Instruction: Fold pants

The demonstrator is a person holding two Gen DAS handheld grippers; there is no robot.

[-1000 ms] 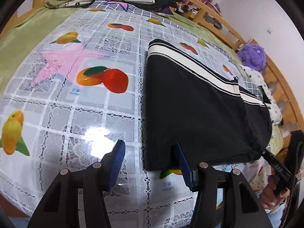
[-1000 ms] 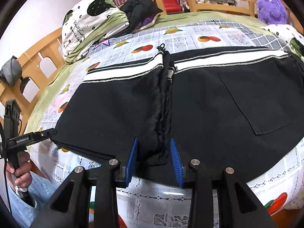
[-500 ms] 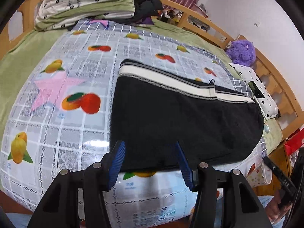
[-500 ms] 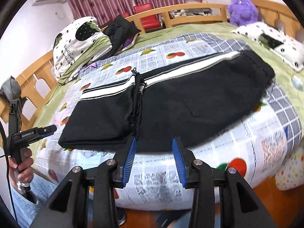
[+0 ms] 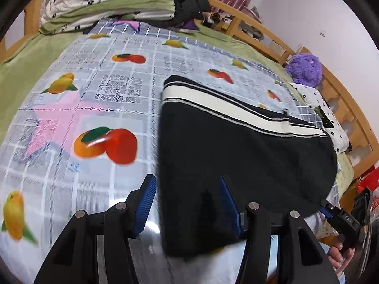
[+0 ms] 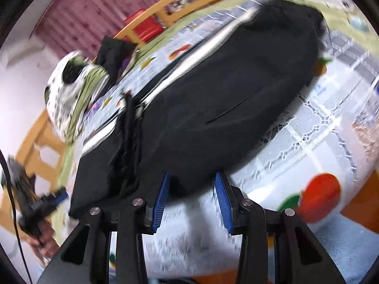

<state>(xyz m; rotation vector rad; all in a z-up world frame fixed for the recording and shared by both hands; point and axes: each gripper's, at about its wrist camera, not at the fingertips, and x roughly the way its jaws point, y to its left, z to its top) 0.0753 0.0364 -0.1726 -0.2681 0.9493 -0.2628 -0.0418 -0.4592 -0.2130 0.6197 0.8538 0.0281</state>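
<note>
Though rumpled, soft black pants (image 5: 236, 156)

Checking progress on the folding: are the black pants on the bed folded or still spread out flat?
Folded. The black pants lie doubled on the fruit-print cover, striped waistband stacked in layers, with a bunched fold ridge across them.

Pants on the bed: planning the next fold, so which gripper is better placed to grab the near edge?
Probably left. The left gripper is open with the pants corner between its fingers; the right gripper sits just short of the hem.
</note>
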